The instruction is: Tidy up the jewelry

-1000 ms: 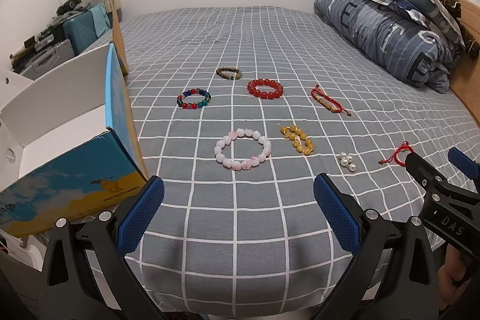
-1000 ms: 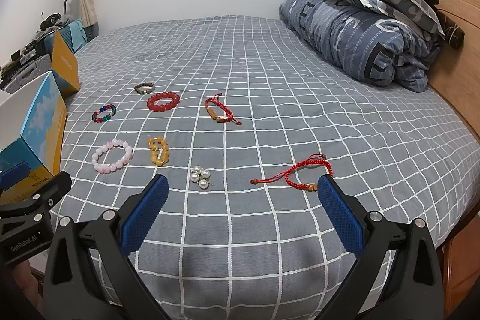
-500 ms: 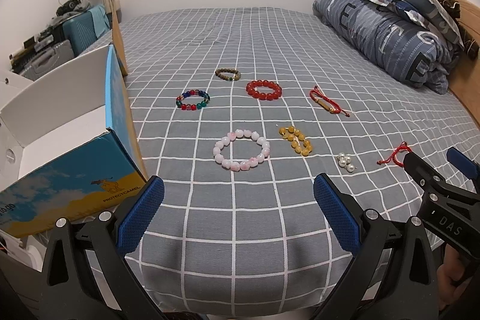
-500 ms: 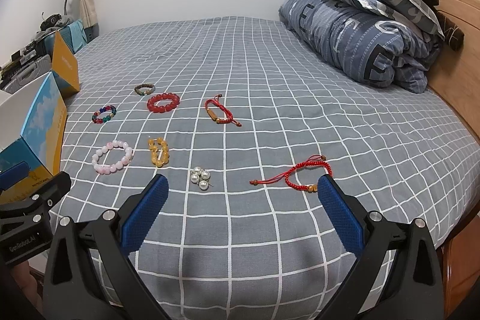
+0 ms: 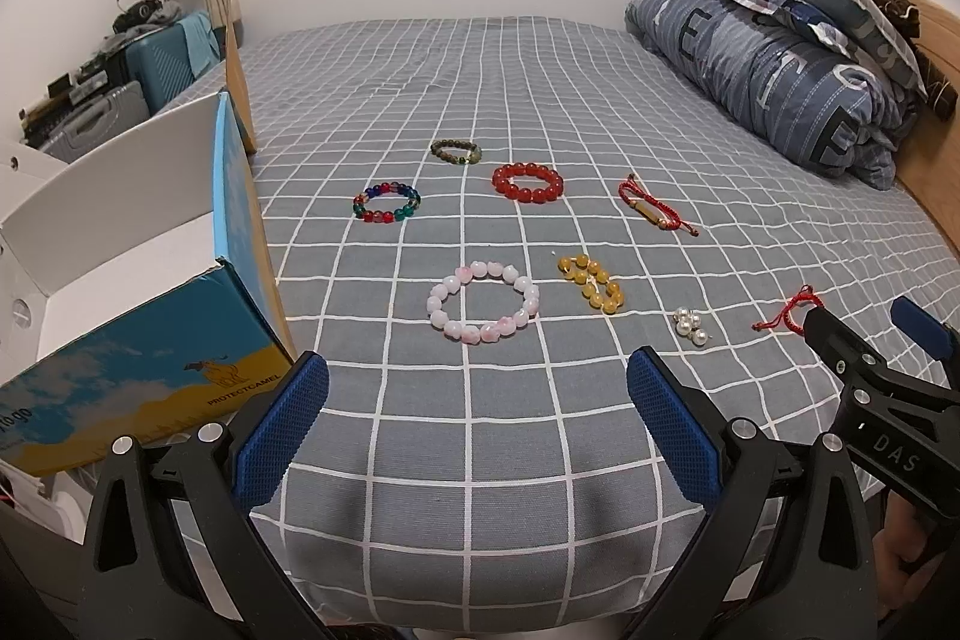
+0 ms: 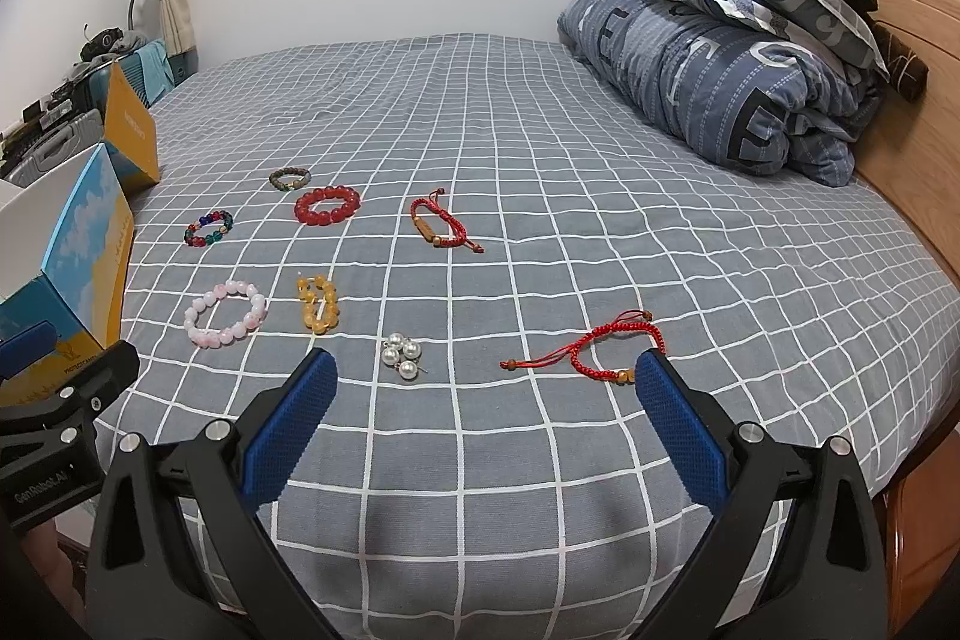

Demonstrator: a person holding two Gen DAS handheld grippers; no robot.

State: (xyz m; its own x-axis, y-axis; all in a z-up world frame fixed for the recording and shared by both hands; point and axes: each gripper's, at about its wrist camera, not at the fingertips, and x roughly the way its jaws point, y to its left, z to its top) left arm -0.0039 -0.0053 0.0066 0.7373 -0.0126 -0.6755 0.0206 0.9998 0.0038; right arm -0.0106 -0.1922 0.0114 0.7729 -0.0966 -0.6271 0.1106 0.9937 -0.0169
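Bed [image 5: 480,460] below; L tongs [image 5: 477,388] & R tongs [image 6: 483,382] wide apart, empty.

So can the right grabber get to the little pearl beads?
Probably yes. The right gripper is open and empty, and the pearl beads lie just ahead of it on the bedsheet, apart from the yellow bracelet, with nothing between.

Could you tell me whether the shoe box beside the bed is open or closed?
Open: the shoe box shows its white interior, lid flap raised.
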